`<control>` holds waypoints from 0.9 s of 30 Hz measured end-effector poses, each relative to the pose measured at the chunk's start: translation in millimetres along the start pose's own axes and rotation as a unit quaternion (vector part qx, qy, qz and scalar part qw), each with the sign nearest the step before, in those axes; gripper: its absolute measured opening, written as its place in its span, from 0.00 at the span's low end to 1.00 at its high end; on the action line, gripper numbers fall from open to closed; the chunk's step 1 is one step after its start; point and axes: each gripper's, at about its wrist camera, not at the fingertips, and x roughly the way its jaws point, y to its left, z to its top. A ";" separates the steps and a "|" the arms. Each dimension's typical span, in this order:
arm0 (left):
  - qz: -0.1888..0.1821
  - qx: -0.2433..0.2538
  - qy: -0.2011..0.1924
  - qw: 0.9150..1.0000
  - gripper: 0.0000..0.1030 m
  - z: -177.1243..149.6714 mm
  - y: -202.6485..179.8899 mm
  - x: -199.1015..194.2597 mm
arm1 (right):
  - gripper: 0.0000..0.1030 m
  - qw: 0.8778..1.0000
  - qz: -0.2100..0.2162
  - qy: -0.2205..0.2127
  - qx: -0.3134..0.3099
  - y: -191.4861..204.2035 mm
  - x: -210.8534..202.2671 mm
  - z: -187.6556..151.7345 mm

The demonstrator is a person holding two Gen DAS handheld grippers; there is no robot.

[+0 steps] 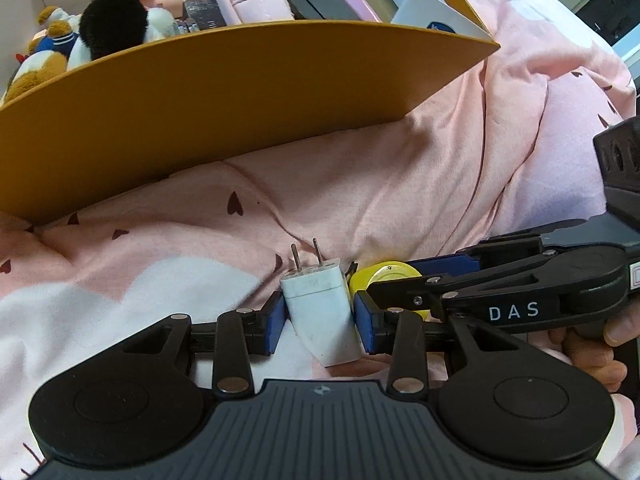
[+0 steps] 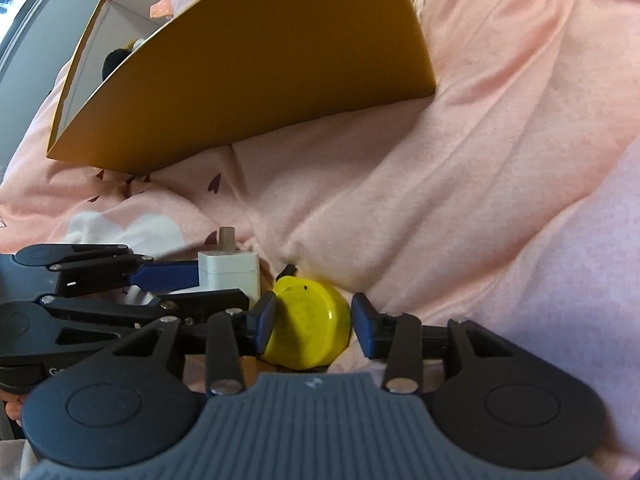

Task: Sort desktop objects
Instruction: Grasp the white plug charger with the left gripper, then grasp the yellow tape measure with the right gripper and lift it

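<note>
Side by side on pink bedding: left claw (image 1: 320,320) pinches white charger (image 1: 320,312), right claw (image 2: 312,324) spread w/ yellow puck (image 2: 308,320) between.

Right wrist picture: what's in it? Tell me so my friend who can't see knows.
A yellow round toy sits on a pink blanket between the open blue pads of the right hand-held gripper. Beside it, the left hand-held gripper holds a white plug. An orange box stands behind.
</note>
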 end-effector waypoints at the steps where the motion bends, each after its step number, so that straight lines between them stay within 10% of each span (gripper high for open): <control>1: -0.003 -0.005 0.000 1.000 0.42 -0.2 1.0 -1.1 | 0.45 1.000 0.004 0.002 0.002 -0.4 1.9 0.7; 17: 0.000 -0.004 -0.001 1.000 0.42 5.9 2.7 -7.4 | 0.25 0.997 0.065 -0.037 0.010 -2.3 -26.0 -8.9; 27: 0.002 -0.001 0.000 1.000 0.41 6.0 0.8 -2.5 | 0.30 0.996 0.086 -0.010 -0.035 10.4 -19.9 -10.8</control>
